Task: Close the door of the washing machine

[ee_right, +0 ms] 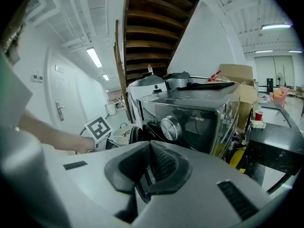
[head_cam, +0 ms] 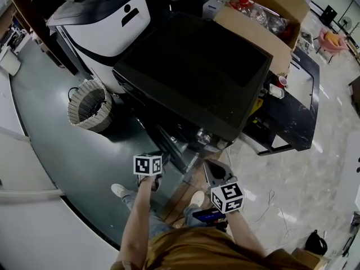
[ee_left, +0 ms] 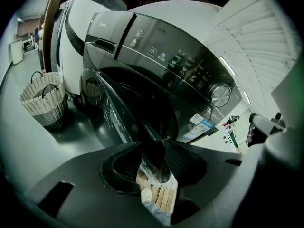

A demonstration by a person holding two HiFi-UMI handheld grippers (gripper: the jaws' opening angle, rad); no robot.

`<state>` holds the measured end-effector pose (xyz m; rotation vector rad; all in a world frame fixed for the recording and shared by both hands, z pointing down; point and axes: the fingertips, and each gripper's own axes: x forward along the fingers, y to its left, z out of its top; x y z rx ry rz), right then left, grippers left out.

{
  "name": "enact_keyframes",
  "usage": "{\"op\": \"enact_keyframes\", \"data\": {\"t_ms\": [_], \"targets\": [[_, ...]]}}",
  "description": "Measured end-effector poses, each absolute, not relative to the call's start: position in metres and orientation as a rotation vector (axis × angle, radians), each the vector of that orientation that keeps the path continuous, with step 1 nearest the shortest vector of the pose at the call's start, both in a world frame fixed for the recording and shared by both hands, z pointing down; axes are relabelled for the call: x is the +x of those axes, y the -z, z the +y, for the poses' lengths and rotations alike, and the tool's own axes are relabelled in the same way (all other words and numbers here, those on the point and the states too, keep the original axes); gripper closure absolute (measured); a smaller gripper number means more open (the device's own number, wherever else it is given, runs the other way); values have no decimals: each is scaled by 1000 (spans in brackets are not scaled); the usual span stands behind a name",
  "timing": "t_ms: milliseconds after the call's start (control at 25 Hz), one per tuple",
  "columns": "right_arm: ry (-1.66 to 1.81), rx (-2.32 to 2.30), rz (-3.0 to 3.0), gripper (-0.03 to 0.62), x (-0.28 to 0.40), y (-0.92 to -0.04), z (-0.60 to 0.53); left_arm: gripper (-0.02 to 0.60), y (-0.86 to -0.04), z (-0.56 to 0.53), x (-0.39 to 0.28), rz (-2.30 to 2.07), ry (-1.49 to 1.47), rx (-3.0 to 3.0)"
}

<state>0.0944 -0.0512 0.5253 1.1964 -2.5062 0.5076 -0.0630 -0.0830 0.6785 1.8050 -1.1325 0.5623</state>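
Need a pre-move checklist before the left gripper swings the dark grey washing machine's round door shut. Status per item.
1. Is the round door of the dark grey front-loading washing machine closed: not ok, it stands open.
2. Door rim between the jaws of the left gripper: ok.
3. Are its pads pressing firmly on the rim: cannot tell.
4. Is the right gripper clear of the door: ok, jaws together, empty.
5. Is the drum opening free of laundry: cannot tell, too dark.
6. Is the white woven basket apart from the door: ok.
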Motion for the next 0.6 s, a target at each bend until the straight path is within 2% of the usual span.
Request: {"op": "enact_keyframes", "data": {"t_ms": [600], "targets": [[-449,1298,-2486,582,110,-523,-63,405,-679,-96,-49,-1138,-531,1805]]}}
